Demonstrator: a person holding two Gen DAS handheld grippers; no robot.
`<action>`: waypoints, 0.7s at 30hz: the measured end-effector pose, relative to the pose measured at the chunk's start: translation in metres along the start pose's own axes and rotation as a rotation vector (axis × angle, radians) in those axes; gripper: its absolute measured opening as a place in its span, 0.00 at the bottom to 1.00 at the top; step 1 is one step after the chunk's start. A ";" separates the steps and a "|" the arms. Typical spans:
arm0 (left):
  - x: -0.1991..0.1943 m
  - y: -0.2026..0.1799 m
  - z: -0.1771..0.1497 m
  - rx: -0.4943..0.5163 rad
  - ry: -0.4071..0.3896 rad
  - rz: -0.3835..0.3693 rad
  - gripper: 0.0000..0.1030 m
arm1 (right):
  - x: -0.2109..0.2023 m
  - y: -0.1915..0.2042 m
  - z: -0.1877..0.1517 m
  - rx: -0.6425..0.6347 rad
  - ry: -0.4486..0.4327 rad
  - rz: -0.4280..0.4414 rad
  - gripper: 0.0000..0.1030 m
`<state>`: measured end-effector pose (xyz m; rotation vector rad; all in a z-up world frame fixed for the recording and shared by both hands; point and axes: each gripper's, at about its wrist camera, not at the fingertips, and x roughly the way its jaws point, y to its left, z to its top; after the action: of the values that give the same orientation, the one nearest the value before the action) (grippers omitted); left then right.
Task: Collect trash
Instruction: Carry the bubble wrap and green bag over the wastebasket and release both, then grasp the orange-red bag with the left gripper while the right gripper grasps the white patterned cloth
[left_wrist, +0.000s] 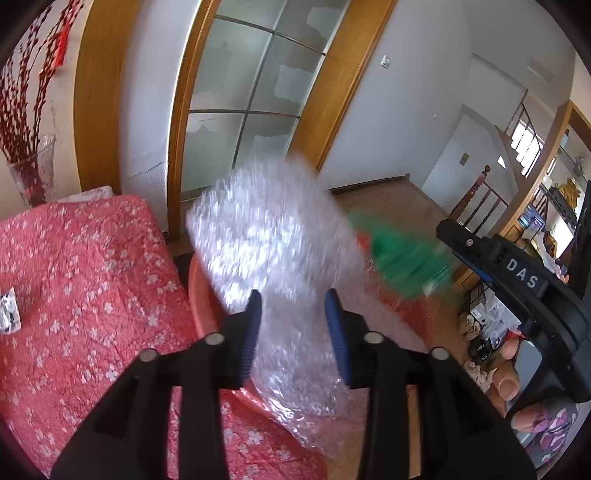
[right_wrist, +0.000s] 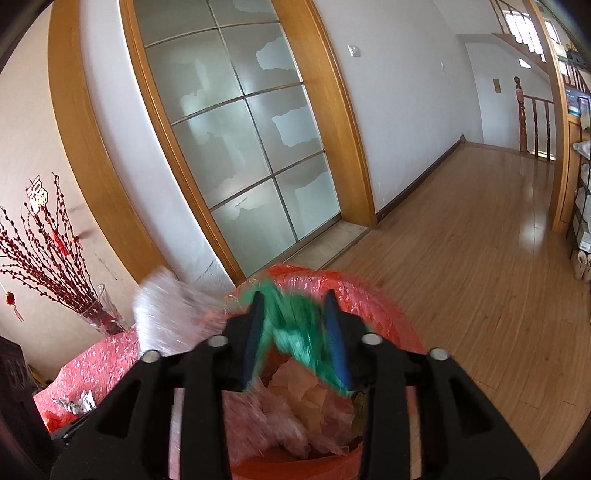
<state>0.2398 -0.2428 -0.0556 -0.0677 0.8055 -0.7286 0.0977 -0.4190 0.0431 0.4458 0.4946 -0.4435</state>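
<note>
Above bin rim (right_wrist: 373, 291), green wrapper (right_wrist: 295, 332).

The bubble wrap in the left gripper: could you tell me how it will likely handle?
The bubble wrap probably is light and floppy: it sags crumpled below the left gripper. Its glossy film may slip, so the grip should stay firm above the red-lined bin.

Bin beside the tabletop, by the door
The trash bin (right_wrist: 373, 291) stands right of the tabletop (left_wrist: 74, 266); a vase (left_wrist: 31, 173) sits at its far corner.
</note>
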 end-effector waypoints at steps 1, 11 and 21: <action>0.001 0.001 -0.001 -0.003 0.001 0.003 0.43 | 0.000 0.000 -0.001 -0.001 -0.001 -0.002 0.44; -0.026 0.033 -0.012 -0.035 -0.042 0.099 0.51 | -0.008 -0.002 -0.004 -0.024 -0.021 -0.039 0.52; -0.070 0.074 -0.027 -0.040 -0.095 0.240 0.54 | -0.010 0.016 -0.009 -0.088 -0.018 -0.021 0.58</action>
<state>0.2311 -0.1374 -0.0542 -0.0405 0.7226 -0.4790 0.0947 -0.3981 0.0465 0.3519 0.4992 -0.4437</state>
